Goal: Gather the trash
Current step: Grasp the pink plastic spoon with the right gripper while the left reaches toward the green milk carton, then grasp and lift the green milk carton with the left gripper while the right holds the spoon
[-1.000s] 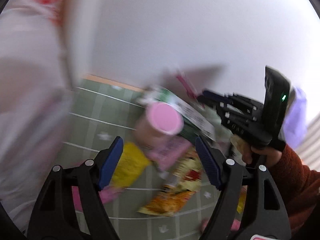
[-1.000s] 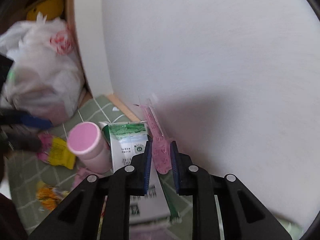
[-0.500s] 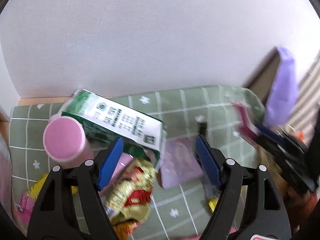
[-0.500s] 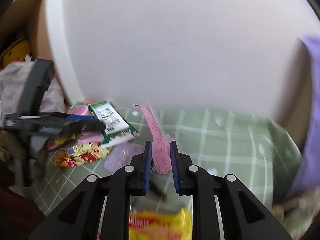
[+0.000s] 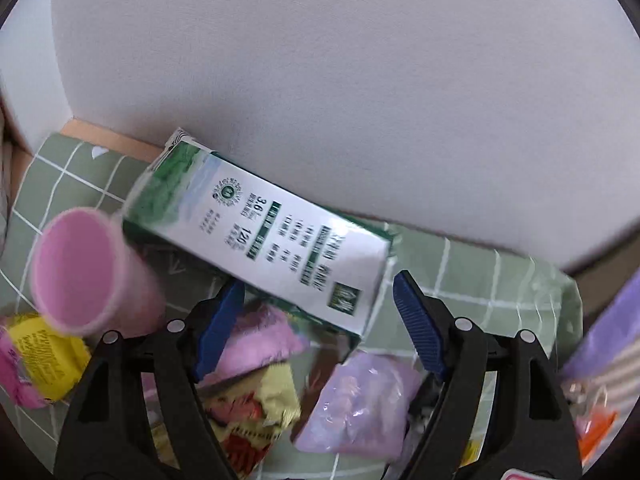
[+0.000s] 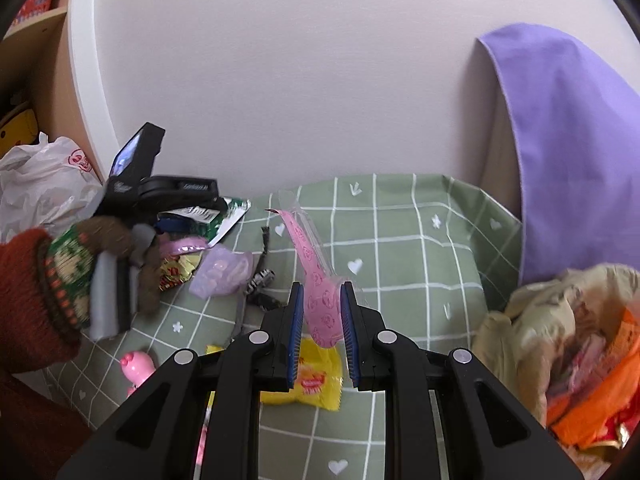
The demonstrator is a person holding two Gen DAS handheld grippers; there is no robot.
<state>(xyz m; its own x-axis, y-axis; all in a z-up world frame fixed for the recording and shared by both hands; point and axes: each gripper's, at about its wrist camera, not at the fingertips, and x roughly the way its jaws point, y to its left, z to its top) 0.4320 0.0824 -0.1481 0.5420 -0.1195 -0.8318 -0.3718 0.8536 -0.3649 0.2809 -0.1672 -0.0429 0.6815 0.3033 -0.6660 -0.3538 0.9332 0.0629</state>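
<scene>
My left gripper [image 5: 318, 296] is open just above a green and white milk carton [image 5: 260, 228] lying on the green checked cloth [image 5: 480, 272]; the carton's near end sits between the jaws. A pink cup [image 5: 80, 272] stands at its left. My right gripper [image 6: 320, 320] holds a pink printed wrapper [image 6: 316, 284] between its pads, which look slightly parted, above the cloth [image 6: 400, 240]. The left gripper [image 6: 168, 192] shows in the right wrist view over the carton [image 6: 224, 216].
Snack wrappers lie around: pink [image 5: 256, 344], lilac [image 5: 360, 404], yellow-red [image 5: 248, 404], yellow [image 5: 44, 356]. A yellow packet [image 6: 316, 380] and a pink toy [image 6: 136, 364] lie near me. An orange-lined bag of trash [image 6: 580, 360] stands at right, a white plastic bag [image 6: 36, 184] at left, a purple cloth [image 6: 568, 140] behind.
My left gripper has swung from the white bag to the milk carton and closed in on it. My right gripper has carried the pink wrapper rightward, near the trash bag, and its jaws have parted a little.
</scene>
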